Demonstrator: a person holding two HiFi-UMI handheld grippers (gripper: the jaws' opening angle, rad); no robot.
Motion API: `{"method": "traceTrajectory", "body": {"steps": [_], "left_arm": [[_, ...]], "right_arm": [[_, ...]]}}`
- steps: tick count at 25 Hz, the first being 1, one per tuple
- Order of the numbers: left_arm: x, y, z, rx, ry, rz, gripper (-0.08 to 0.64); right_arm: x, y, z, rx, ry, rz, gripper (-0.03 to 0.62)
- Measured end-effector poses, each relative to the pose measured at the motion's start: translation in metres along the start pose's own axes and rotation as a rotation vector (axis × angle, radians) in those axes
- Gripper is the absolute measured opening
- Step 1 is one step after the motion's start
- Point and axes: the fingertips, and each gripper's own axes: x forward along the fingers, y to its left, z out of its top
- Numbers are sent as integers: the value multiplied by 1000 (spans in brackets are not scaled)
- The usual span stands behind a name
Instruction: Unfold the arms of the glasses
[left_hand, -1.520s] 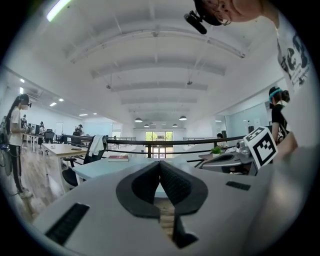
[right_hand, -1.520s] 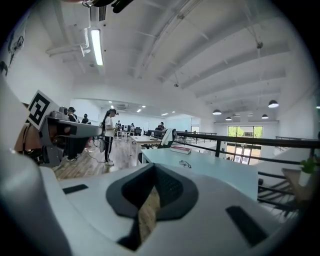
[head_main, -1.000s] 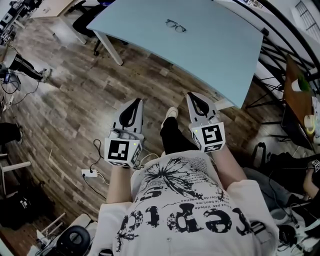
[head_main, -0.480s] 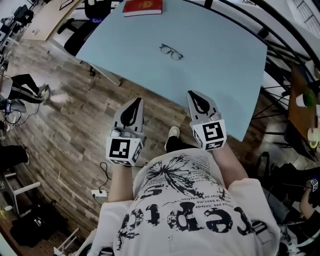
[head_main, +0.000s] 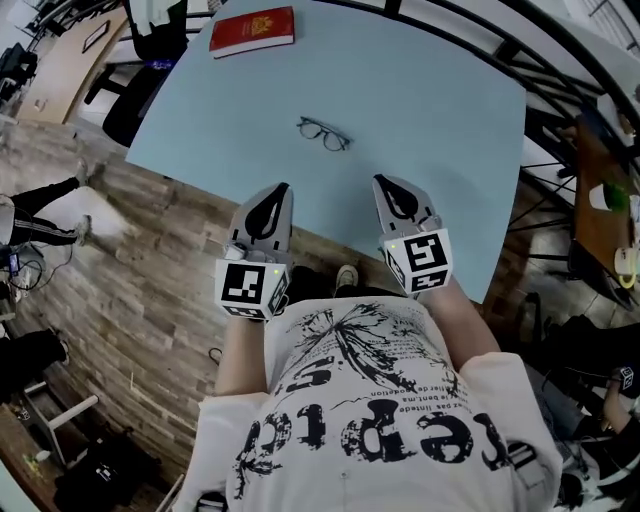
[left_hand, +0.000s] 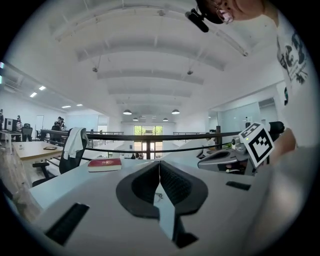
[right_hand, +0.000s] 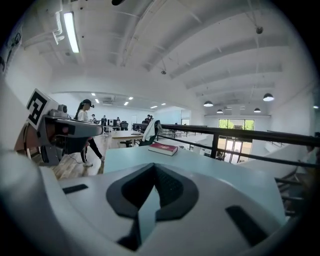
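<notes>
Hovering with jaws fully closed, nothing gripped: left gripper (head_main: 278, 192) and right gripper (head_main: 384, 184), mid-frame, over near edge of light-blue table (head_main: 440, 110). Glasses (head_main: 323, 133) on tabletop just above, apart from both tips. Red book (head_main: 252, 31) upper left.

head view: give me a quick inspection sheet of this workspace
surface: pale blue table, bare but for two things
job's things: glasses lie mid-table, ahead of both grippers, untouched; arms too small to judge
clutter: red book at the far left corner
grippers: left gripper and right gripper, tips over the near edge, fingers together, both empty
cables: nothing seen on the table
surroundings: wood floor, chair beyond the book, black railing at right, another person's legs at left
</notes>
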Motion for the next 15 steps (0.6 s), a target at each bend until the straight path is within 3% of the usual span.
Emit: {"method": "traceTrajectory", "body": {"steps": [6, 15], "left_arm": [[58, 27, 4, 9, 12, -103, 18], [151, 65, 3, 52, 44, -347, 18]], "right_arm": [[38, -27, -1, 43, 57, -74, 11], [96, -60, 4, 122, 88, -228, 11]]}}
